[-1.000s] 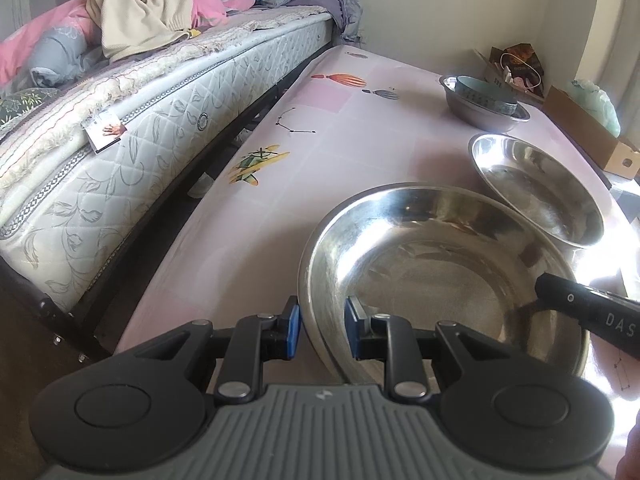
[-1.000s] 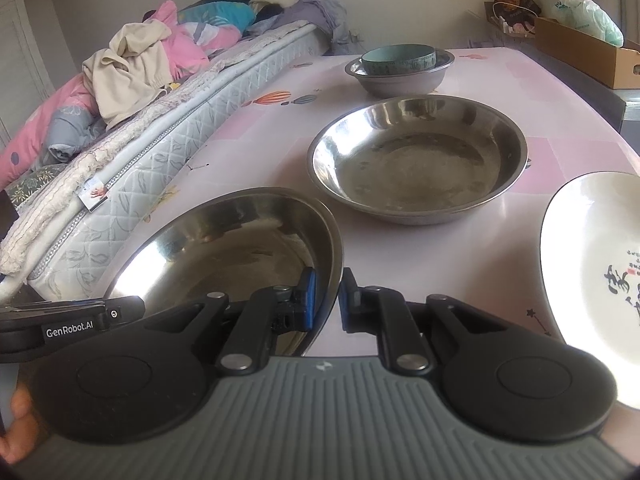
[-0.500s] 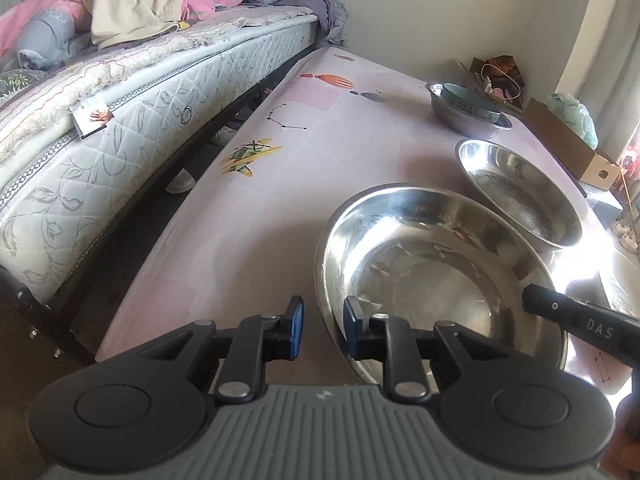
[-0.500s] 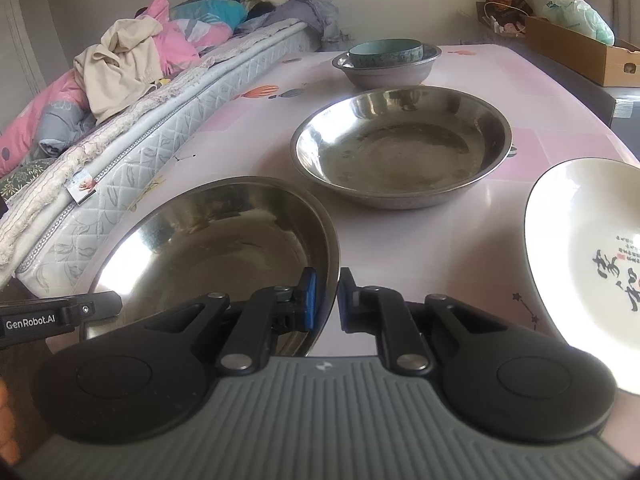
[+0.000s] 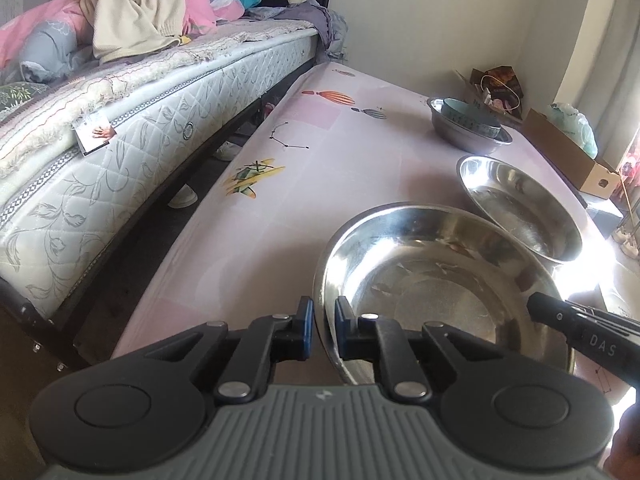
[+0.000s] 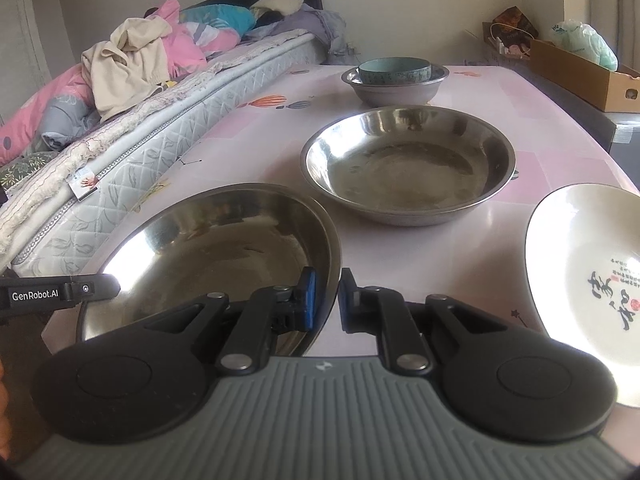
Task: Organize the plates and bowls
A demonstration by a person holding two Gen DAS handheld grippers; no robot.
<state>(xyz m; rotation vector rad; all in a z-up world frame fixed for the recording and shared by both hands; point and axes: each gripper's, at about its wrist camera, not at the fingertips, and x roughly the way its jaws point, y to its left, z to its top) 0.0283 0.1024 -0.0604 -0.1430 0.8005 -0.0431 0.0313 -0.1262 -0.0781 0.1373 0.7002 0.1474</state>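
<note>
A wide steel bowl (image 5: 432, 288) sits nearest on the pink table (image 5: 320, 160). My left gripper (image 5: 324, 316) is closing on its left rim, which is pinched between the blue pads. My right gripper (image 6: 326, 296) is shut on the opposite rim of the same bowl (image 6: 208, 248). Beyond it lies a second wide steel bowl (image 6: 408, 164). Further back, a small steel bowl (image 6: 396, 92) holds a teal bowl (image 6: 394, 70). A white plate (image 6: 580, 264) with black writing lies at the right.
A bed with a quilted mattress (image 5: 120, 140) and piled clothes runs along the table's left edge, with a dark gap between them. A cardboard box (image 6: 580, 76) with a plastic bag stands past the table's far right edge.
The left gripper's jaws have narrowed onto the near bowl's rim and the hand shifted slightly. The right gripper has kept its hold and its place.
</note>
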